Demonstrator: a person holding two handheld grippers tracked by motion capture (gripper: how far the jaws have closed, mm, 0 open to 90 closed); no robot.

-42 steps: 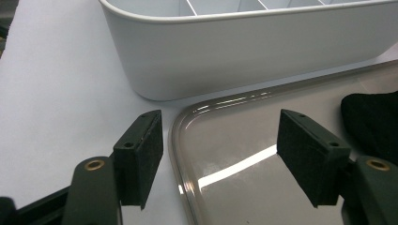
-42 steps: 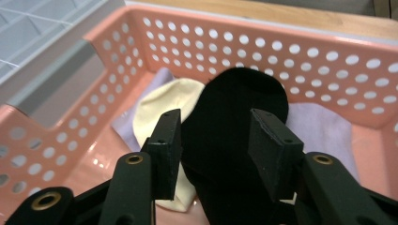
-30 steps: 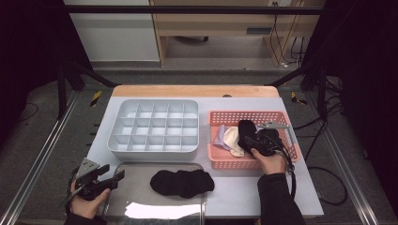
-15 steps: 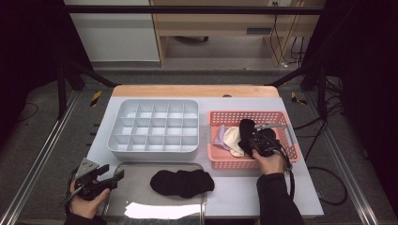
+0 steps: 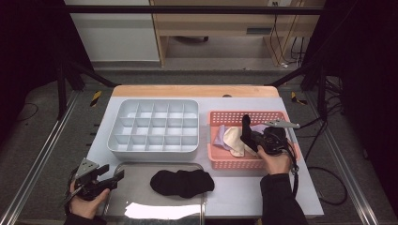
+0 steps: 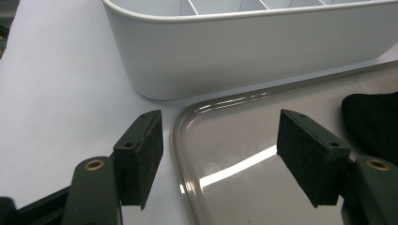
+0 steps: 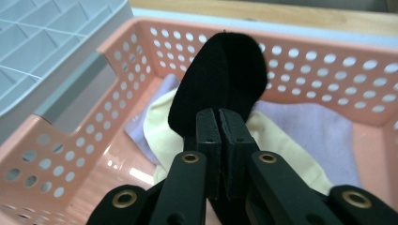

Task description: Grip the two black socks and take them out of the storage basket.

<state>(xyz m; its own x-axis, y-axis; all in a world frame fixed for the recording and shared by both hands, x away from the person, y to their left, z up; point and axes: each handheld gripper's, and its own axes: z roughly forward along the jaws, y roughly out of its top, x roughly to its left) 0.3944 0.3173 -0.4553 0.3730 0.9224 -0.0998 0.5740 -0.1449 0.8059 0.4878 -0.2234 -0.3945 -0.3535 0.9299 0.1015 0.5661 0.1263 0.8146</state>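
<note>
Two tongs — right tongs point(image 7: 218, 123) pinching black sock point(image 7: 220, 86) over pink basket point(image 7: 328, 65), left tongs point(image 6: 220, 154) spread.

Black sock point(image 7: 220, 79) — soft, dark, standing upright, pinched at lower end, raised inside pink basket point(image 7: 324, 65), above yellow and lilac cloths — toe end rounded, uppermost.
</note>
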